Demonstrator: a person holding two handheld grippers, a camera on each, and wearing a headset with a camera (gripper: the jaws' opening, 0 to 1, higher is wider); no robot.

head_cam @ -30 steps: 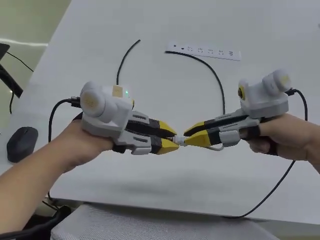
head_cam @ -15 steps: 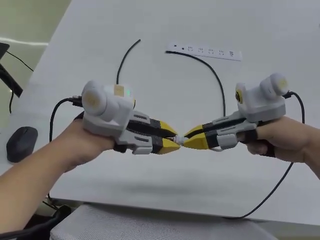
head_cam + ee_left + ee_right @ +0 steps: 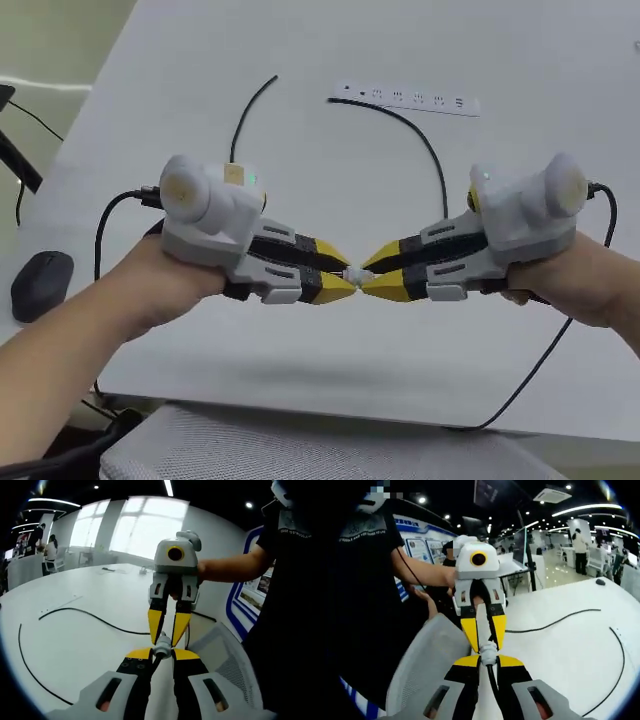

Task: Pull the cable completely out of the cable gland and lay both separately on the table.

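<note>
The small, round, pale grey cable gland point(image 3: 161, 642) was held in the air between the two facing tool tips, above the near edge of the desk point(image 3: 330, 200). The left hand-held gripper point(image 3: 162, 655) had its yellow-tipped black jaws pinched almost together on the gland. The right hand-held gripper point(image 3: 489, 661) was likewise drawn in tight. A thin dark cable point(image 3: 492, 677) ran from the gland back between its jaws, and those jaws appeared to clamp it. The cable was still seated in the gland. Both tools had white, rounded plastic bodies and black, ribbed mid-sections, and each trailed a black cord.

The desk top was smooth, matte and pale grey-white. Its near edge ran at 6 o'clock of the tips, and a grey mesh chair point(image 3: 300, 445) sat just below that edge. Broad bare surface lay from 10 to 2 o'clock. At 12 o'clock, well apart, lay a flat white power strip point(image 3: 405, 100). Its black lead point(image 3: 430, 150) curved down toward the right hand point(image 3: 580, 285). A loose black wire point(image 3: 245, 120) arced at 11 o'clock. At 9 o'clock, beyond the left hand point(image 3: 165, 285), sat a dark, rounded mouse point(image 3: 38, 285).

The markings on the strip and the white print on a dark shirt in the left gripper view were too small to read.
</note>
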